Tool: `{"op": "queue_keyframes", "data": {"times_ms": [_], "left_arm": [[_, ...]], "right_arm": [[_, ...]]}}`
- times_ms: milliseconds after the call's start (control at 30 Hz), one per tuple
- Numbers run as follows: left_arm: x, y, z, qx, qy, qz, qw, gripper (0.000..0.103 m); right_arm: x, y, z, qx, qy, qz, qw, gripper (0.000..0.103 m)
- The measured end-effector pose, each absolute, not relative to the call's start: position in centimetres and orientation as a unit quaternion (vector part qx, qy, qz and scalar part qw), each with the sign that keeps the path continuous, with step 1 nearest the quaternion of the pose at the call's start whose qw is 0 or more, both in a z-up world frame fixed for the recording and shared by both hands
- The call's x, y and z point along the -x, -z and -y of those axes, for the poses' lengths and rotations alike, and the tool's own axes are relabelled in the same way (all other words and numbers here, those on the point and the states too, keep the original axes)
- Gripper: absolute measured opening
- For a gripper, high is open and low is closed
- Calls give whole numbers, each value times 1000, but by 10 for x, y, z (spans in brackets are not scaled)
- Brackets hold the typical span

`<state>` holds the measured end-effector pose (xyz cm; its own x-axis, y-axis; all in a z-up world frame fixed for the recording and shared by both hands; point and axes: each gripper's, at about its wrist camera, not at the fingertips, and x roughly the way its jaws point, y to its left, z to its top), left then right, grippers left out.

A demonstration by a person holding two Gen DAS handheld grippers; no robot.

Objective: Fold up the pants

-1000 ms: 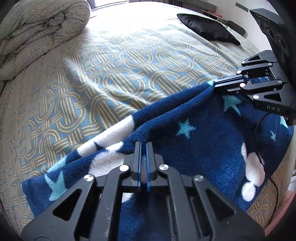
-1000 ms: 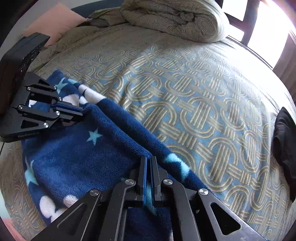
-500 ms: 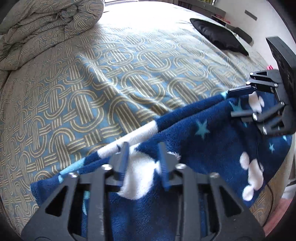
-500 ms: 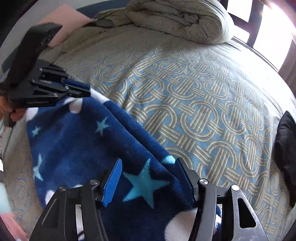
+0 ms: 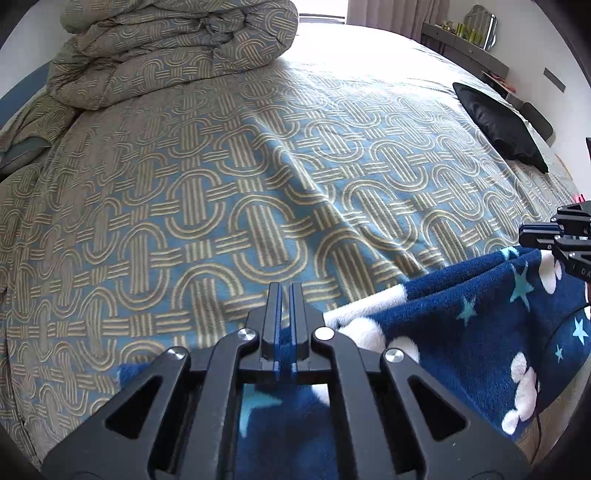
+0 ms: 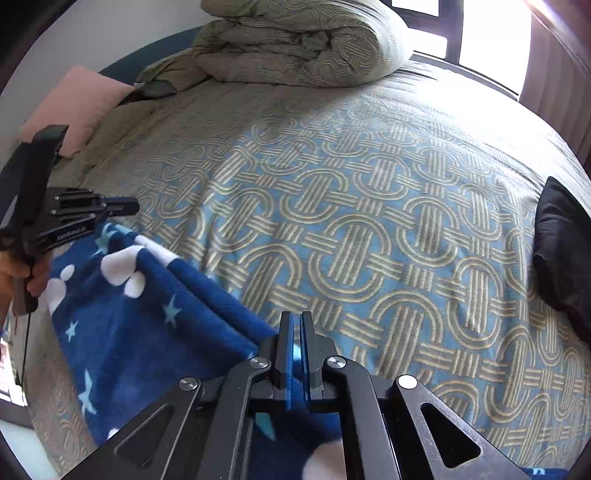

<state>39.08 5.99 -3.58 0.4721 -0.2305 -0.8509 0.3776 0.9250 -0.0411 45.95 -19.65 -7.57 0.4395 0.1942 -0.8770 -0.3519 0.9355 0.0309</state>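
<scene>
The pants are dark blue fleece with light blue stars and white paw shapes [image 5: 480, 325]. They lie on the near edge of the patterned bed cover [image 5: 258, 184], also seen in the right wrist view [image 6: 140, 317]. My left gripper [image 5: 285, 295] is shut, with blue fleece pinched at the base of its jaws. My right gripper [image 6: 295, 325] is shut with fleece between its jaws too. Each gripper shows in the other's view, the right one [image 5: 532, 236] and the left one [image 6: 125, 206], above the far fold edge.
A rolled duvet [image 5: 177, 48] lies at the head of the bed, with a pink pillow [image 6: 74, 107] beside it. A black cushion [image 5: 498, 125] lies on the right side of the bed. A window [image 6: 472, 29] lies beyond.
Both grippers opened half a second ago and are now shut again on the fleece. Both have pulled back toward the near bed edge, so more bed cover shows.
</scene>
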Motion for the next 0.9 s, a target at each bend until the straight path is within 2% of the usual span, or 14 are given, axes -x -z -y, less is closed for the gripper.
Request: {"op": "queue_keyframes", "data": {"times_ms": [33, 67, 100, 133, 300, 400, 467, 533, 633, 767, 867, 900], "left_arm": [[-383, 33, -69, -72, 173, -481, 857, 41], [-373, 29, -80, -66, 160, -475, 863, 57], [-360, 27, -92, -59, 140, -463, 873, 78], [-346, 23, -108, -49, 121, -451, 883, 81], [-292, 25, -196, 85, 59, -461, 881, 81], [-258, 35, -228, 180, 52, -475, 860, 81], [-238, 45, -230, 209, 55, -482, 849, 81], [-224, 57, -226, 238, 76, -491, 835, 81], [-221, 79, -208, 270, 117, -515, 805, 81], [-246, 103, -183, 277, 113, -532, 792, 80], [-270, 110, -184, 314, 95, -512, 794, 79], [-277, 110, -186, 330, 87, -505, 793, 63]], "right_arm": [[-450, 74, 193, 85, -170, -505, 842, 8], [-441, 74, 192, 87, -177, -504, 841, 9], [-432, 71, 192, 84, -183, -503, 840, 10], [-424, 67, 192, 75, -193, -498, 842, 10], [-386, 3, 209, 1, -233, -433, 871, 14], [-365, -43, 219, -44, -257, -382, 887, 27], [-356, -64, 221, -61, -266, -355, 894, 35], [-347, -77, 216, -56, -264, -340, 901, 48], [-337, -72, 202, -43, -265, -351, 897, 50], [-328, -37, 184, -58, -268, -398, 875, 50], [-323, -7, 173, -69, -258, -433, 861, 50], [-322, 3, 171, -68, -253, -444, 857, 50]]}}
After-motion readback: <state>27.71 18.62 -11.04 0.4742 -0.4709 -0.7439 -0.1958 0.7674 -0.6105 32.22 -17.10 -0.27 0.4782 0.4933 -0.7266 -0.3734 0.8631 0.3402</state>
